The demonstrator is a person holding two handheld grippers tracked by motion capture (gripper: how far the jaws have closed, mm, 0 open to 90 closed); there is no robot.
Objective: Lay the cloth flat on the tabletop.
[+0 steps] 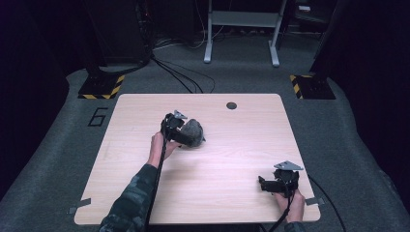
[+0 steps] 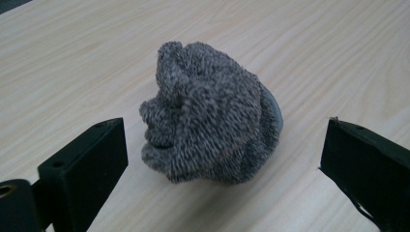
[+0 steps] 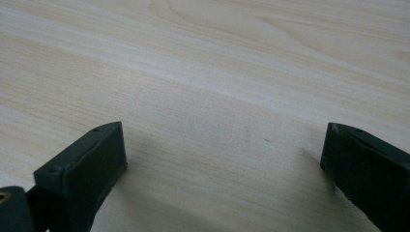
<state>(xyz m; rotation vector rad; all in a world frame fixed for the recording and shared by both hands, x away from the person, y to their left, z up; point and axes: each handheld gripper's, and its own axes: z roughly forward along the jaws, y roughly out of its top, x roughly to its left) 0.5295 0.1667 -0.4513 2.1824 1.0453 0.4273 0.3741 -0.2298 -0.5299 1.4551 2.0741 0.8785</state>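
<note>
Right tongs [image 1: 269, 184] are held low at the near right edge of the counter [image 1: 232, 145], jaws spread wide over bare wood. Farther in, left of centre, left tongs [image 2: 222, 159] are spread either side of a grey knitted bundle [image 2: 210, 116] (rolled, resting on the counter), apparently not touching it.

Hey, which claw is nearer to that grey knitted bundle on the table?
Left. The left claw is open right at the grey knitted bundle, its jaws standing either side without touching it. The right claw sits open near the table's front right corner, well away.
</note>
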